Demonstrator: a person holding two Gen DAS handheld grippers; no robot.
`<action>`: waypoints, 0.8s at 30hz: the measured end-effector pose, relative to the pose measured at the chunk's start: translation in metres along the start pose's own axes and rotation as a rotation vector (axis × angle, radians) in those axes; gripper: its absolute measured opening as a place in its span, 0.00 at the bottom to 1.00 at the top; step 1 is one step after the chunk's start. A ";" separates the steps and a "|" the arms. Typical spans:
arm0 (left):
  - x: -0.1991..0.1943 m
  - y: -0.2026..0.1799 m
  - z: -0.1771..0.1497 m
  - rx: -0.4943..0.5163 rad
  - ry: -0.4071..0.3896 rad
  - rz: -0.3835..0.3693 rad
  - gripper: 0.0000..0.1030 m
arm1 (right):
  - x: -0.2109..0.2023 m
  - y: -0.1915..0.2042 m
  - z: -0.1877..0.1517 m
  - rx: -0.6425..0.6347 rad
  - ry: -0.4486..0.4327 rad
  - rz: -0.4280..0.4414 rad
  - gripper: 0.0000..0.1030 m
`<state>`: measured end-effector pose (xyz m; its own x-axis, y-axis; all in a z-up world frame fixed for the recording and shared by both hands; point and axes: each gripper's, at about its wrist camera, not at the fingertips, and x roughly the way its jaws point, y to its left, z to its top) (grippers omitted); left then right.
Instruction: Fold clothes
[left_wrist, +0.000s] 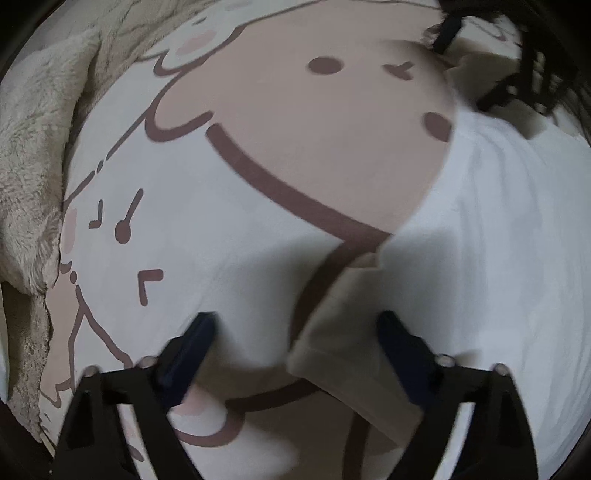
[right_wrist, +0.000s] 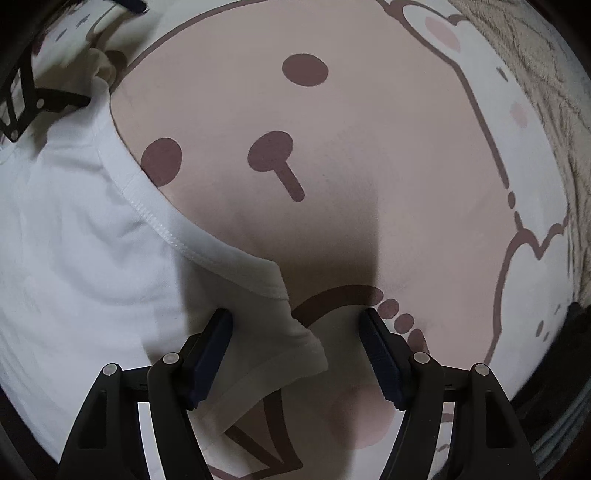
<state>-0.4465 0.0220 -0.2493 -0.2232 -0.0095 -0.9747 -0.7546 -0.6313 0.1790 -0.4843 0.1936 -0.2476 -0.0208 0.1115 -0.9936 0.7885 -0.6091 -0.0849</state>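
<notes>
A white garment (left_wrist: 480, 240) lies spread on a cartoon-bear bedsheet (left_wrist: 314, 129). In the left wrist view it fills the right side. Its cream-shaded corner (left_wrist: 351, 332) lies between the wide-apart fingers of my left gripper (left_wrist: 297, 328), which points down at it, open. In the right wrist view the same garment (right_wrist: 74, 240) covers the left side, its stitched hem running diagonally. A folded corner (right_wrist: 280, 332) sits between the fingers of my right gripper (right_wrist: 295, 325), also open, with its pads clear of the cloth.
A fluffy beige blanket (left_wrist: 33, 166) borders the sheet at the left of the left wrist view; that blanket (right_wrist: 546, 74) is at the top right of the right wrist view. Each view catches the other gripper's black frame at the garment's far corner (left_wrist: 517, 74) (right_wrist: 29, 96).
</notes>
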 end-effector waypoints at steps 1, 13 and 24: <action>-0.003 -0.004 -0.002 0.007 -0.013 -0.002 0.72 | 0.000 -0.001 0.001 0.003 0.003 0.009 0.69; -0.007 -0.014 -0.010 -0.096 -0.038 -0.117 0.38 | -0.005 0.002 -0.012 0.085 -0.072 0.019 0.62; -0.021 -0.038 -0.016 -0.191 -0.072 -0.099 0.08 | -0.021 0.032 -0.026 0.078 -0.171 -0.009 0.11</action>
<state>-0.4032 0.0343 -0.2373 -0.2028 0.1105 -0.9730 -0.6456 -0.7621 0.0480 -0.4430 0.1919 -0.2272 -0.1371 -0.0134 -0.9905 0.7378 -0.6685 -0.0930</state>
